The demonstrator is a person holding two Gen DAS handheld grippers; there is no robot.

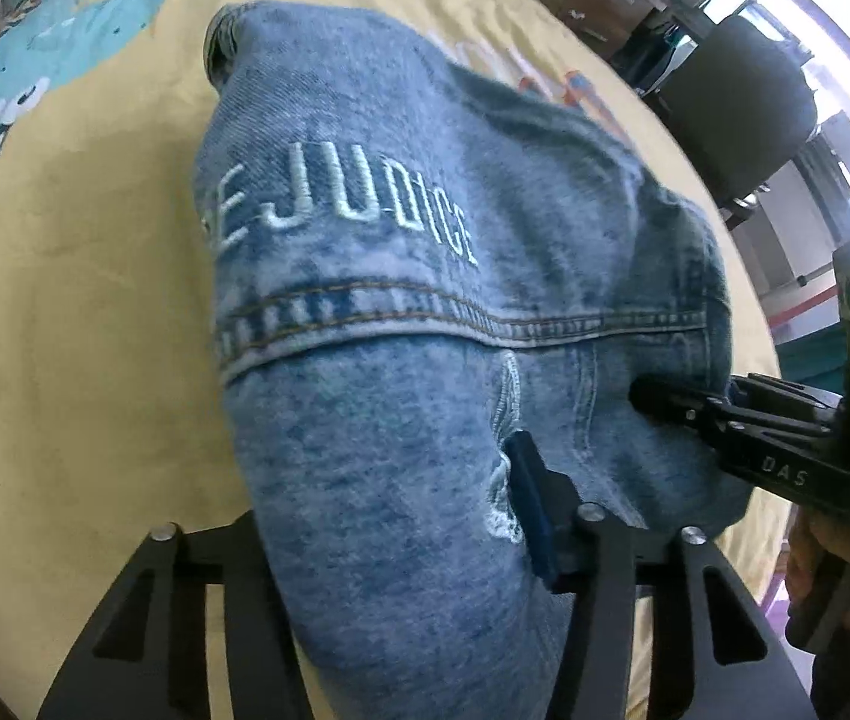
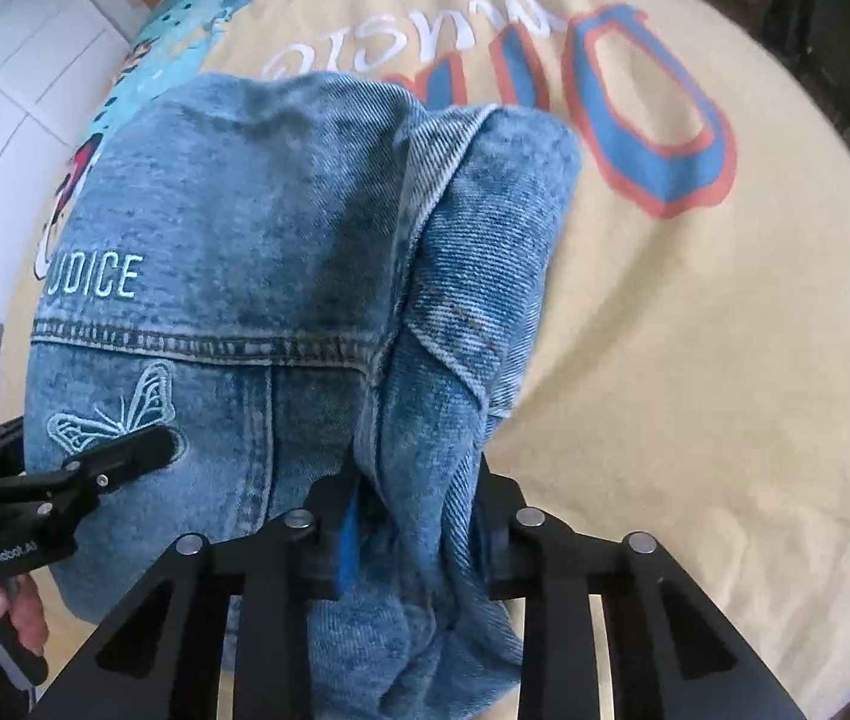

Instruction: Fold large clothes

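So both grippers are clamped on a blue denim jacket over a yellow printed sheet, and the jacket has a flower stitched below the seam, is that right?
Not quite: the stitched figure below the seam is a butterfly, not a flower, as the right wrist view shows. The rest holds: the left gripper and the right gripper are both clamped on the blue denim jacket over the yellow printed sheet.

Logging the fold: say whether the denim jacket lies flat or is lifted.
Lifted and bunched: the jacket hangs draped from the left gripper and right gripper, both shut on it, above the yellow sheet.
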